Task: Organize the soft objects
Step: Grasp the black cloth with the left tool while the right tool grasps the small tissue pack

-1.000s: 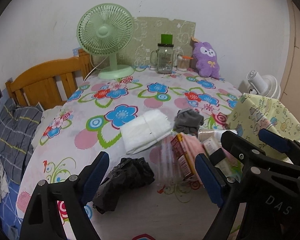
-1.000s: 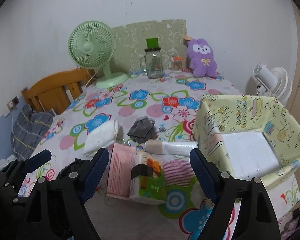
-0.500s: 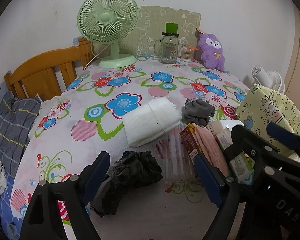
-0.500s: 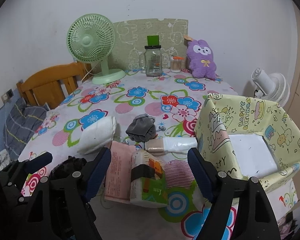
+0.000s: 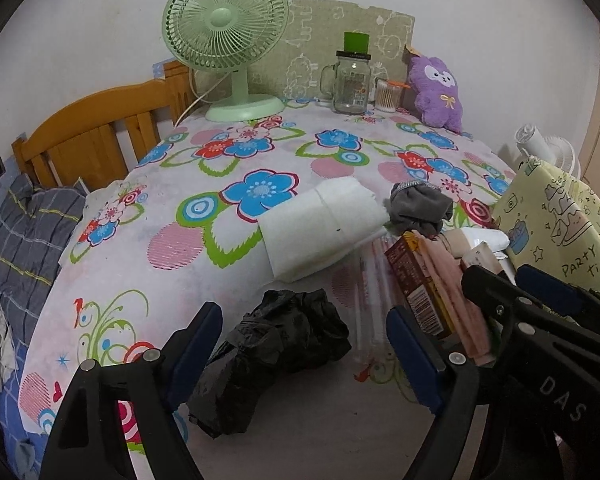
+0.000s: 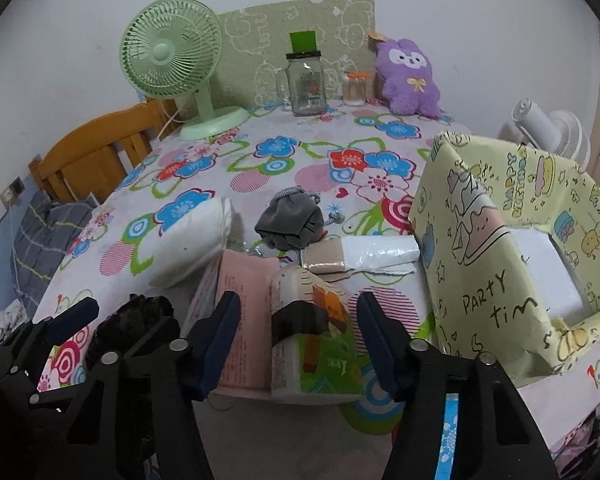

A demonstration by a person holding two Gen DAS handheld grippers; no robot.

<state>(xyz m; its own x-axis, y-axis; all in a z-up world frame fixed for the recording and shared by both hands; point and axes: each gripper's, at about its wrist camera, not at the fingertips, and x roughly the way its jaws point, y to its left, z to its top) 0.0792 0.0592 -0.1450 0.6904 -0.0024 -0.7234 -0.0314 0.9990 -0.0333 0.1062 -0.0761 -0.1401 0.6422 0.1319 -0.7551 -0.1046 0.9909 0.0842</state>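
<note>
The desk wears a cloth printed with bright flowers, and the yellow party box at its right side serves as the landmark here. Just left of the box lies a white roll with a beige band, and beyond that roll, further from the box, a grey pouch sits crumpled on the cloth. Left of the pouch rests a folded white pad. Nearer the camera than the roll, and left of the box, a tissue pack with green and orange print lies on a flat pink packet. The right gripper hovers over this pack with its jaws closing; the pack sits between them, but the blue pads do not yet press on it. The left gripper is further left of the box, its jaws spread and also closing, with a crumpled black bag lying between them, not yet pinched. Far behind the box, along the wall, stand a green fan, a glass jar and a purple plush toy. The box itself stands open, its white floor visible inside.
</note>
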